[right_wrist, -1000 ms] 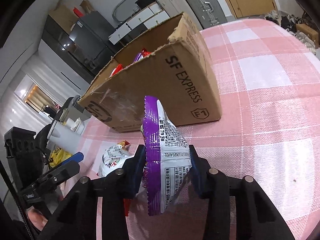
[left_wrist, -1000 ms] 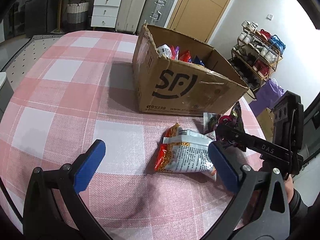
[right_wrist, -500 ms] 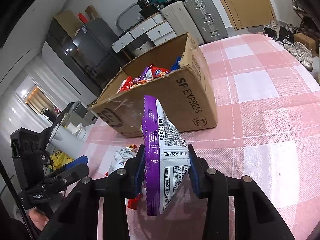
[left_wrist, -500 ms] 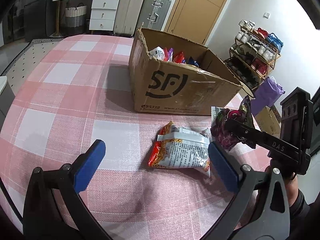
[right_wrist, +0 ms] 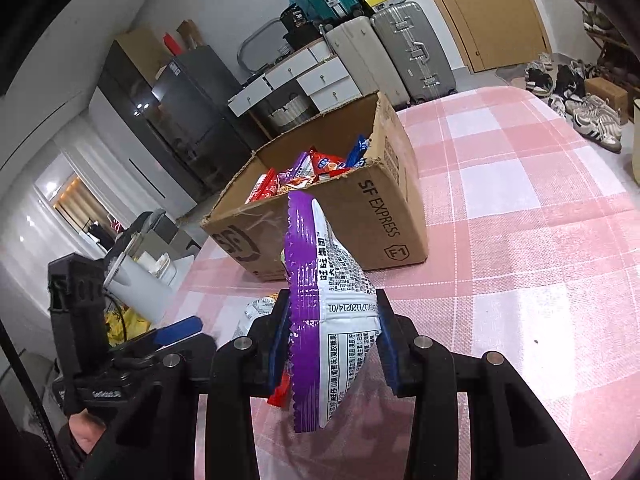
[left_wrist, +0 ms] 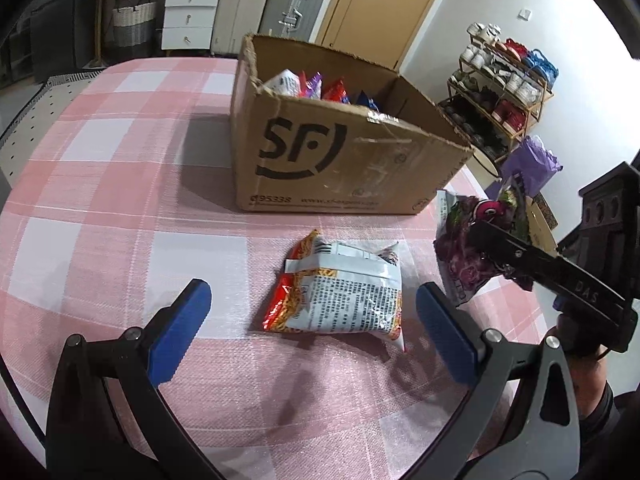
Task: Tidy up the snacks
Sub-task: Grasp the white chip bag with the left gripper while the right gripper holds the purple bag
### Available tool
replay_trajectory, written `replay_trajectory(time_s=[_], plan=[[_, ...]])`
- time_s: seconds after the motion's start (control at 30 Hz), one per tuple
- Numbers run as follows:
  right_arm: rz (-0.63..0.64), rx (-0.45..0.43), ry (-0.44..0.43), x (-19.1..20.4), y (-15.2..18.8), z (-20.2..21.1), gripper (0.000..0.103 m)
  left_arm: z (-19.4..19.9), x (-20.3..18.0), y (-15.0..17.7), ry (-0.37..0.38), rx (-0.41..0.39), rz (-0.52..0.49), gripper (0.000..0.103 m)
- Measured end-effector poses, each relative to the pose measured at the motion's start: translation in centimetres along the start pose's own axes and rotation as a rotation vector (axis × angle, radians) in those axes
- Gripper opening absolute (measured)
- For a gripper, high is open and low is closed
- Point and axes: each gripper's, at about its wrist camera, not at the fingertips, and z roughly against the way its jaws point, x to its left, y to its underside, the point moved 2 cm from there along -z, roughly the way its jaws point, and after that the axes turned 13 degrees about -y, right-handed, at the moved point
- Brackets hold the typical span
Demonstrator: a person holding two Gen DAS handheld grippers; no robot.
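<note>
A purple and white snack bag [right_wrist: 332, 300] hangs upright above the table, with my right gripper [right_wrist: 332, 336] shut on its middle. From the left wrist view the same purple bag [left_wrist: 464, 256] shows at the right, clamped by the right gripper [left_wrist: 476, 240]. A red and white snack bag [left_wrist: 340, 292] lies flat on the pink checked tablecloth [left_wrist: 120, 208], between and just ahead of the blue pads of my left gripper [left_wrist: 312, 312], which stands wide open above it. An open cardboard box [left_wrist: 340, 160] marked SF holds several snack packs [right_wrist: 312, 168] behind both bags.
The table edge [left_wrist: 496, 184] drops off at the right, with a shoe rack [left_wrist: 504, 92] and purple bag beyond. Suitcases [left_wrist: 276, 4] and white drawers [left_wrist: 188, 12] stand behind the table. A white kettle-like object [right_wrist: 132, 280] sits left of the table in the right wrist view.
My right gripper has lifted the purple bag off the table, so the box's contents now show over its rim. The left gripper has stayed open over the red and white bag.
</note>
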Motion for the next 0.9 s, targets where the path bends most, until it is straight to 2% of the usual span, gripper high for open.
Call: replay_trajectory(time_s=[0.43,0.67,0.8,0.9], plan=[[-0.001,-0.002,0.019,-0.5,0.8,1.3,0.039,-3.4,-2.1,-0.4,-0.002,0.078,-0.027,0.101],[-0.011,-0.005,0.024,-0.6,1.0,1.8,0.039,-4.8,-2.8,-0.8,0.038,0.102,-0.052,0.076],[-0.008,-0.005,0.024,-0.3,1.1,2.0,0.039,-4.9,-3.4,-0.5,0.046,0.087,-0.072,0.061],[-0.007,-0.005,0.024,-0.1,1.0,2.0,0.039,-4.7,-3.6,-0.6,0.06,0.086,-0.078,0.055]])
